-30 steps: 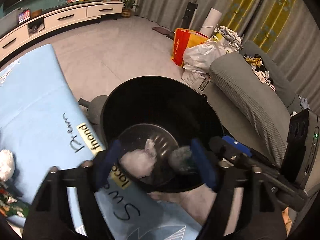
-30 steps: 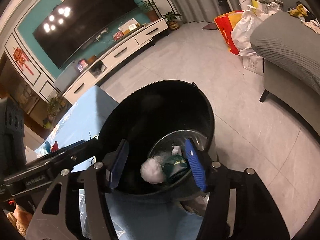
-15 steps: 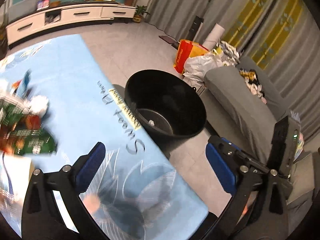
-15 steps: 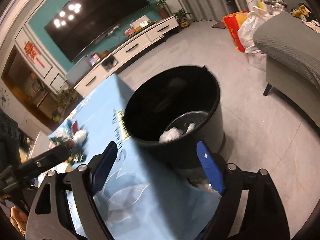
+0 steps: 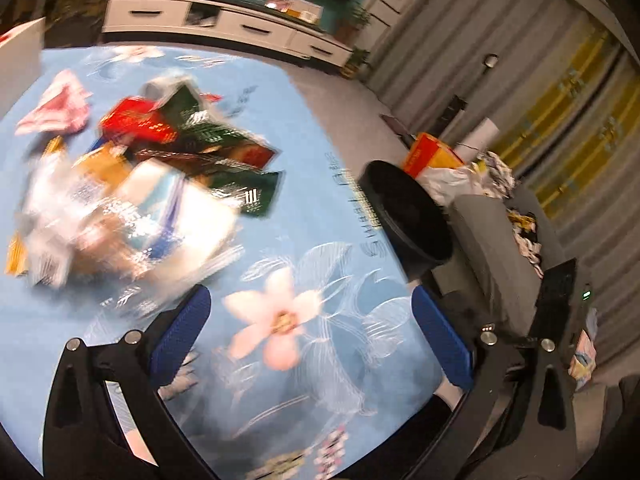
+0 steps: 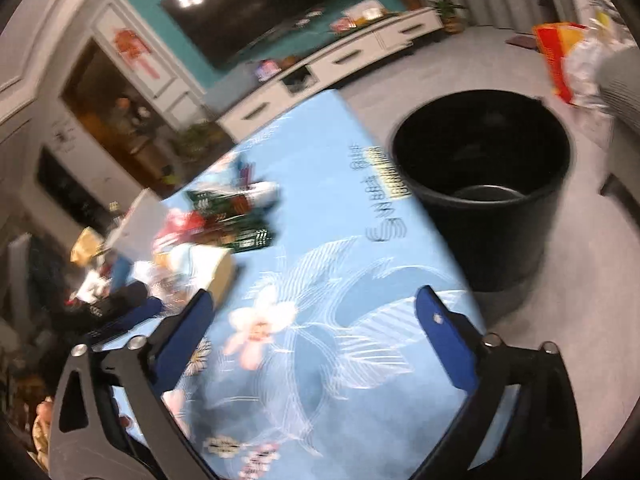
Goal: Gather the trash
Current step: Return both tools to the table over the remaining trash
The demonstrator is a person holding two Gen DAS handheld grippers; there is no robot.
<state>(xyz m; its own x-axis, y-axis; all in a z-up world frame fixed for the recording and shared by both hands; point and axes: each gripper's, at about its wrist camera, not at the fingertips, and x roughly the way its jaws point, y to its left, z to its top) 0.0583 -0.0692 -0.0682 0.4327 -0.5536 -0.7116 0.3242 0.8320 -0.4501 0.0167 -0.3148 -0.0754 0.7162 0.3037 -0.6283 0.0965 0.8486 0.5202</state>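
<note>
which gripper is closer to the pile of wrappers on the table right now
Left. The left gripper hovers just beside the pile of wrappers; the right gripper sits farther off, toward the black bin.

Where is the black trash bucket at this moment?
The black trash bucket stands on the floor just off the edge of the blue flowered tablecloth, at upper right in the right wrist view; the left wrist view shows it right of centre, before the grey sofa.

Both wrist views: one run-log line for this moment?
left gripper: open, empty | right gripper: opening, empty | wrappers pile: on table | black bin: beside table
</note>
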